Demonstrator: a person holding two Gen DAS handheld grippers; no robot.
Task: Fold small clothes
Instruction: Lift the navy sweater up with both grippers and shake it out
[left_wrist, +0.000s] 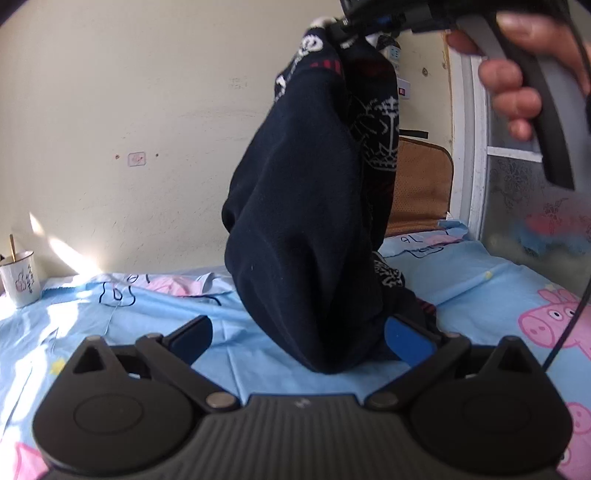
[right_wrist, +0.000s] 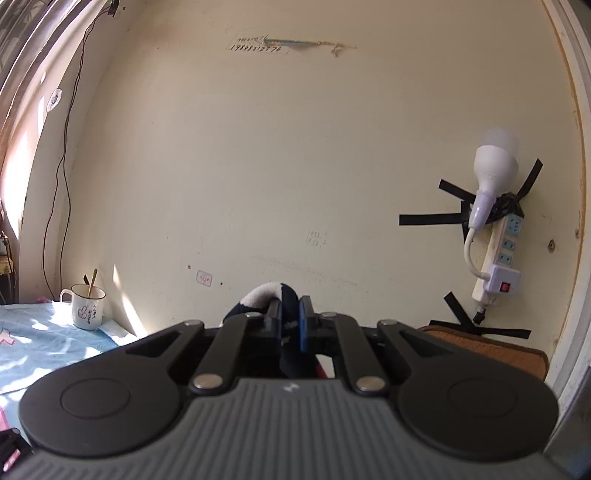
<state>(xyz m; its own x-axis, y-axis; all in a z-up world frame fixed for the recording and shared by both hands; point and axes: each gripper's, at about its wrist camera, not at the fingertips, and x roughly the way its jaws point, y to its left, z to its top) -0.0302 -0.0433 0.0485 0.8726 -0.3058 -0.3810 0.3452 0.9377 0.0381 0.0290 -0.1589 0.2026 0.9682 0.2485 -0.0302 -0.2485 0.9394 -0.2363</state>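
The right gripper has its jaws drawn almost together, and they pinch a fold of the dark navy garment: in the right wrist view a bunch of navy knit with a white cuff or trim rises just above the blue pads, and more of the cloth fills the narrow slot between them. In the left wrist view the same gripper shows at the top right, gripped by a person's hand, with the garment hanging down from its tip as a long, loosely gathered drape. The cloth is mostly plain navy, with white knitted patterns and a short red band near the top. Its lower end reaches down to the bed sheet, a light blue sheet printed with pink cartoon pigs, and bunches there. The left gripper has its jaws spread wide; the hanging bottom of the garment sits between the two fingers, and the cloth lies against or just in front of the right blue pad, though whether it truly touches I cannot tell. A white mug with a stick in it stands at the far left by the wall.
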